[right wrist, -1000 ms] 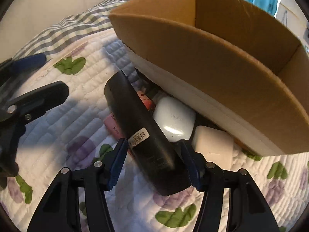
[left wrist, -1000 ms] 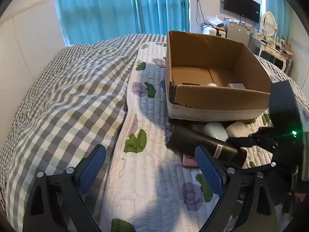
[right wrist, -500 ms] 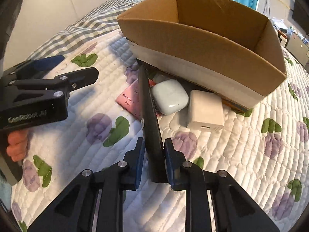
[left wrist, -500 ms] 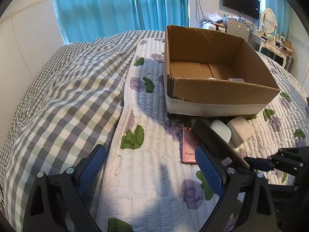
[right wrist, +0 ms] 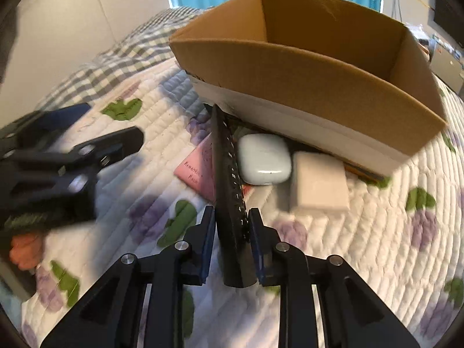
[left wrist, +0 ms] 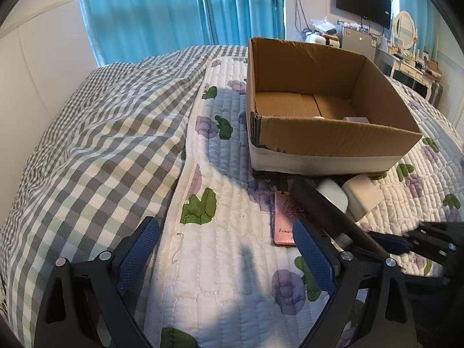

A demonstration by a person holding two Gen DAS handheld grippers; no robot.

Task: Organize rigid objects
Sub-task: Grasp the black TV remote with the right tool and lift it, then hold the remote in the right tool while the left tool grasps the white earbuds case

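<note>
Your right tool (right wrist: 230, 229) is clamped on the long black flat remote-like bar (right wrist: 229, 179), held on edge above the quilted floral bedspread (right wrist: 362, 246), its far end pointing at the open brown cardboard box (right wrist: 304, 78). Your left tool (left wrist: 226, 249) hangs open over the quilt, gripping nothing. Inside the box, the left view shows only a small white rounded item (left wrist: 319, 117) and a pale blocky one (left wrist: 357, 120) peeking over the near wall. Just in front of the box lie a pale green rounded earbud case (right wrist: 265, 158), a white square charger block (right wrist: 319, 185) and a flat pink card (right wrist: 197, 168).
</note>
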